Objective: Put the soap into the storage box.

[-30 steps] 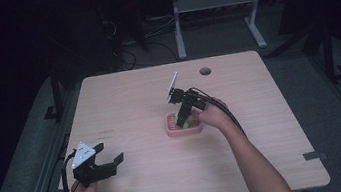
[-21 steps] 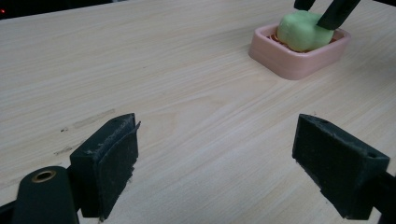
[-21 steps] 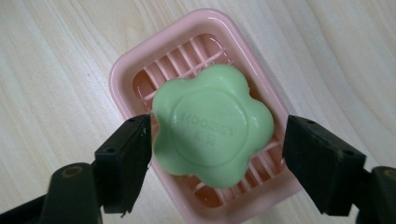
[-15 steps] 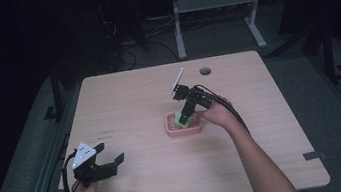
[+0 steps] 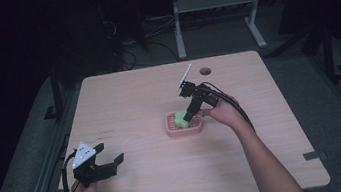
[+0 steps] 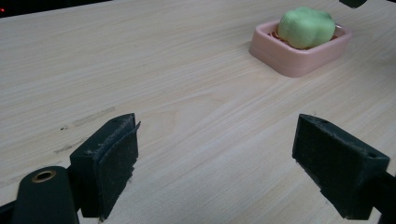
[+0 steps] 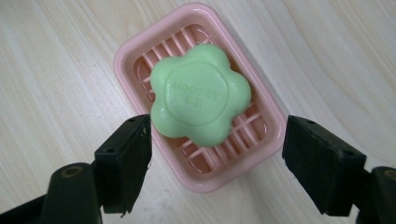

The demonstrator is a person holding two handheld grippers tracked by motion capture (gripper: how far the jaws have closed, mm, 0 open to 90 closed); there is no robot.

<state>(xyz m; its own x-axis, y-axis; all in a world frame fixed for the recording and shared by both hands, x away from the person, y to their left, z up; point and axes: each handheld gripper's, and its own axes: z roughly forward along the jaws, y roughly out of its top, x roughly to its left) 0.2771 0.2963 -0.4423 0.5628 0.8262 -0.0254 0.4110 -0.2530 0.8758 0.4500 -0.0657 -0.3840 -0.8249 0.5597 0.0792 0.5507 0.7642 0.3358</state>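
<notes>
A green flower-shaped soap (image 7: 200, 95) lies in a pink ribbed soap dish (image 7: 265, 110) near the middle of the wooden table (image 5: 139, 100). My right gripper (image 7: 215, 161) hangs just above the dish, open, its jaws wide on either side of the dish and touching nothing. In the high view the right gripper (image 5: 187, 118) tilts down over the soap (image 5: 180, 120) and dish (image 5: 183, 130). My left gripper (image 5: 108, 164) rests low at the table's front left, open and empty. From the left gripper (image 6: 217, 161) view the soap (image 6: 306, 27) and dish (image 6: 299, 58) sit far off at the upper right.
A round cable hole (image 5: 205, 71) is near the table's far edge. A metal desk frame (image 5: 211, 4) and cables stand on the dark floor behind. Bare tabletop lies between the two grippers.
My right gripper has let go of the green soap, which now lies in the dish, and has lifted slightly. The left gripper has stayed put.
</notes>
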